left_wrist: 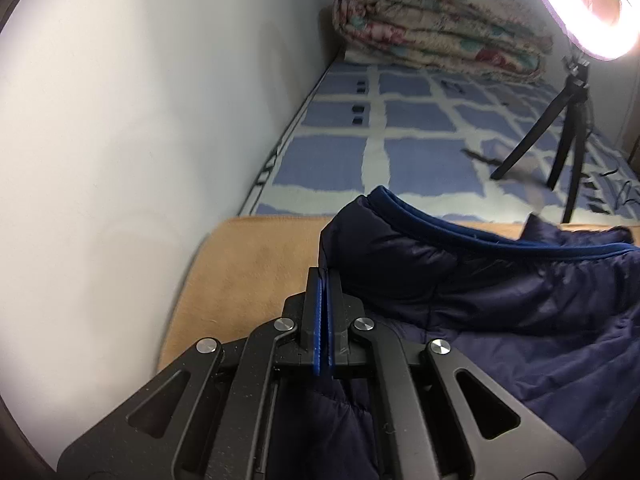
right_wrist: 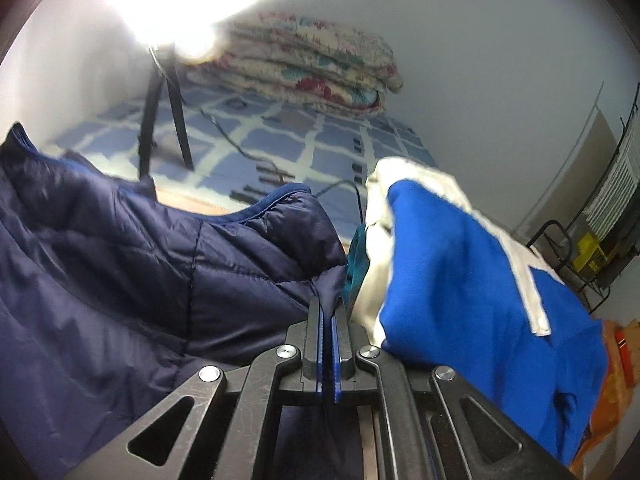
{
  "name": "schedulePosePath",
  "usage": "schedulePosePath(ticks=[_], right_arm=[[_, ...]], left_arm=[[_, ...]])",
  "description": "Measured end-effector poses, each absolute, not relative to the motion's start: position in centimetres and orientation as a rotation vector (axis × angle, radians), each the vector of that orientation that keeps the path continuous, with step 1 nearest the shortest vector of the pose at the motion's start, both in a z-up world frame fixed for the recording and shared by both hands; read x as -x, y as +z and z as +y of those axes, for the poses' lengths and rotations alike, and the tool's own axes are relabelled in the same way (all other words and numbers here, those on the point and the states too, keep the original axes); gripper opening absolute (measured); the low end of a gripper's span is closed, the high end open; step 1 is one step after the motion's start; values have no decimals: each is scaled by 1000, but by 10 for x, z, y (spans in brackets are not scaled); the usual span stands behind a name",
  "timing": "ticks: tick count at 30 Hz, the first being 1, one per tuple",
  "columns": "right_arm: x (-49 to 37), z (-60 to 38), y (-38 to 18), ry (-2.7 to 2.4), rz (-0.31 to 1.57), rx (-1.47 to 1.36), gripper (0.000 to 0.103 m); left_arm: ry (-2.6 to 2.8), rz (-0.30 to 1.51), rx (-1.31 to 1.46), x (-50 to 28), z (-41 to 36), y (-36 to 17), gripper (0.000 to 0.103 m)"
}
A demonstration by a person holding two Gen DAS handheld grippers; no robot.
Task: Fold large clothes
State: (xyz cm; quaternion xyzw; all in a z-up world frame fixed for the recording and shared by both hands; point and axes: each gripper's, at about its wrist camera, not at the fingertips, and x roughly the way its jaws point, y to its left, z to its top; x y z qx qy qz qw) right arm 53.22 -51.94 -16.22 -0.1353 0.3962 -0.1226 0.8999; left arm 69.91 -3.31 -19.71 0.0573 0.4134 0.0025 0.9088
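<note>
A navy quilted puffer jacket (left_wrist: 500, 300) with a brighter blue trimmed edge lies on a tan blanket (left_wrist: 248, 276) on the bed. My left gripper (left_wrist: 323, 276) is shut on the jacket's left edge, with fabric pinched between the blue pads. The same jacket (right_wrist: 140, 248) fills the left of the right wrist view. My right gripper (right_wrist: 330, 304) is shut on the jacket's right edge, fabric showing between the pads. The jacket spans between both grippers, its trimmed edge raised.
A blue and white garment (right_wrist: 472, 272) is heaped just right of the right gripper. A black tripod (left_wrist: 560, 140) with a bright ring light (left_wrist: 592, 4) stands on the blue checked sheet (left_wrist: 400, 148). A folded floral quilt (left_wrist: 440, 24) lies at the far end. A white wall (left_wrist: 120, 140) runs along the left.
</note>
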Motion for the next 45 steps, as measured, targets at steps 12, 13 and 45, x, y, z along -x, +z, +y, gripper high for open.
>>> schedulePosePath(ticks=[12, 13, 45], right_arm=[[-532, -517, -168, -257, 872, 313, 20], [-527, -518, -163, -244, 866, 281, 22], [-282, -579, -154, -122, 828, -205, 84]], left_arm=[[33, 789, -108, -675, -39, -174, 46], [-4, 773, -91, -664, -46, -162, 46], [-329, 812, -167, -558, -203, -162, 47]])
